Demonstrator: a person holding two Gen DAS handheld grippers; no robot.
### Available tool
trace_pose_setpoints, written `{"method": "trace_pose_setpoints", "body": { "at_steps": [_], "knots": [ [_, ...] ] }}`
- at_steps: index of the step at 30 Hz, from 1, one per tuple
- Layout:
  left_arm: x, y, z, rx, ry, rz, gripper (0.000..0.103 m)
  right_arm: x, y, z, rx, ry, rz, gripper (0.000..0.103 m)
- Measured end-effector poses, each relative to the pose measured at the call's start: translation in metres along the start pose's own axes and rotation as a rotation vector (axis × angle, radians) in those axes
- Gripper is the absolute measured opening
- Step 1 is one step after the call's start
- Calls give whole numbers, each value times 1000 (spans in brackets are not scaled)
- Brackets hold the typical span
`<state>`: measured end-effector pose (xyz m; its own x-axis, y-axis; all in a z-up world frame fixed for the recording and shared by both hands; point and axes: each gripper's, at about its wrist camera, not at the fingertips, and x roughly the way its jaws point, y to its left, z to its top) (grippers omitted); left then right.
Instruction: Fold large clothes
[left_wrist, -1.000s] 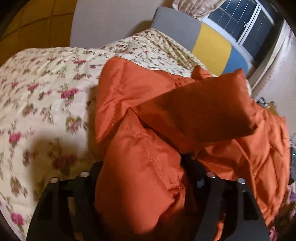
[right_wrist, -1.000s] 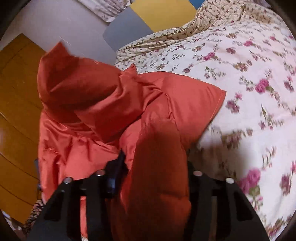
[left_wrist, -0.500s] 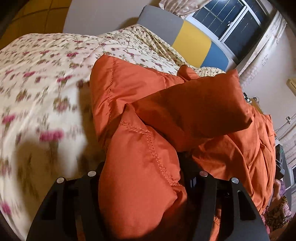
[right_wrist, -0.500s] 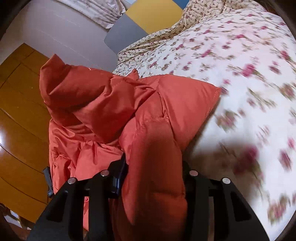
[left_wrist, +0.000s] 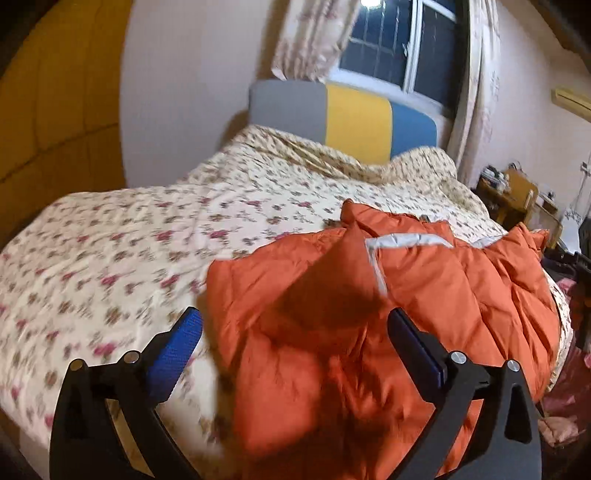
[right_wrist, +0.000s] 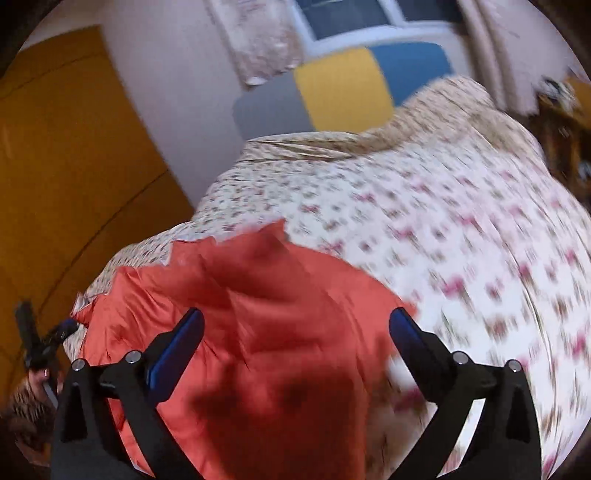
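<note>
An orange puffer jacket (left_wrist: 406, 302) lies bunched on the floral bed cover (left_wrist: 129, 240), with a pale grey strip showing on top. My left gripper (left_wrist: 293, 325) is open, its blue pads (left_wrist: 173, 354) spread wide above the jacket's near edge, holding nothing. In the right wrist view the jacket (right_wrist: 258, 332) lies at the bed's near left, blurred. My right gripper (right_wrist: 295, 332) is open too, its jaws wide apart over the jacket. Both views are motion-blurred.
The bed (right_wrist: 443, 240) has a grey, yellow and blue headboard (left_wrist: 351, 118) under a window (left_wrist: 399, 48) with curtains. A yellow wardrobe (right_wrist: 74, 166) stands at left. A wooden desk with clutter (left_wrist: 517, 195) sits at the far right.
Both grippers have let go of the jacket and opened wide. Both have pulled back and tilted up, so the headboard and window now show. The jacket has dropped onto the bed.
</note>
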<state>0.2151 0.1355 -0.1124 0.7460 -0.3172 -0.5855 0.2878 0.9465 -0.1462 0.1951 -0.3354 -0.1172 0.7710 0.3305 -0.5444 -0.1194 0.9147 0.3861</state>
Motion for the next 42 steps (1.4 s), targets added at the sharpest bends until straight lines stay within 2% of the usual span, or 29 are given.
{"method": "trace_pose_setpoints", "body": {
  "at_steps": [3, 4, 5, 6, 7, 8, 10, 13, 16, 21, 23, 27, 31, 35, 42],
  "knots": [
    [26, 7, 14, -56, 34, -98, 100, 33, 8, 18, -23, 56, 28, 100],
    [38, 9, 17, -85, 61, -121, 100, 41, 10, 20, -20, 73, 48, 89],
    [47, 9, 19, -108, 79, -134, 100, 39, 13, 15, -22, 77, 62, 72],
    [54, 9, 18, -136, 95, -160, 100, 38, 17, 10, -30, 72, 45, 60],
    [55, 6, 12, -164, 100, -178, 96, 39, 20, 8, -35, 67, 23, 37],
    [54, 3, 8, -191, 95, -196, 92, 39, 23, 2, -31, 64, 21, 28],
    [48, -3, -2, -229, 63, -206, 71, 29, 24, -10, -25, 39, 28, 20],
    [35, -6, -8, -226, 43, -189, 46, 17, 30, -18, -39, 2, 11, 14],
    [19, -6, -1, -233, 13, -153, 37, 6, 35, -12, -27, -22, -24, 12],
    [-18, 3, 31, -292, -108, -98, 32, -14, 39, 14, 23, -117, -34, 12],
    [-24, 4, 45, -305, -144, -91, 32, -20, 40, 29, 53, -165, -34, 11],
    [-26, -2, 77, -307, -219, -38, 31, -22, 40, 55, 82, -231, -92, 10],
    [-6, 0, 96, -348, -234, -11, 31, -3, 30, 72, 157, -233, -96, 9],
    [24, -1, 107, -327, -247, 84, 31, 22, 18, 77, 198, -241, -138, 9],
    [87, 2, 105, -304, -203, 224, 31, 86, 8, 67, 125, -187, -290, 9]
  ]
}}
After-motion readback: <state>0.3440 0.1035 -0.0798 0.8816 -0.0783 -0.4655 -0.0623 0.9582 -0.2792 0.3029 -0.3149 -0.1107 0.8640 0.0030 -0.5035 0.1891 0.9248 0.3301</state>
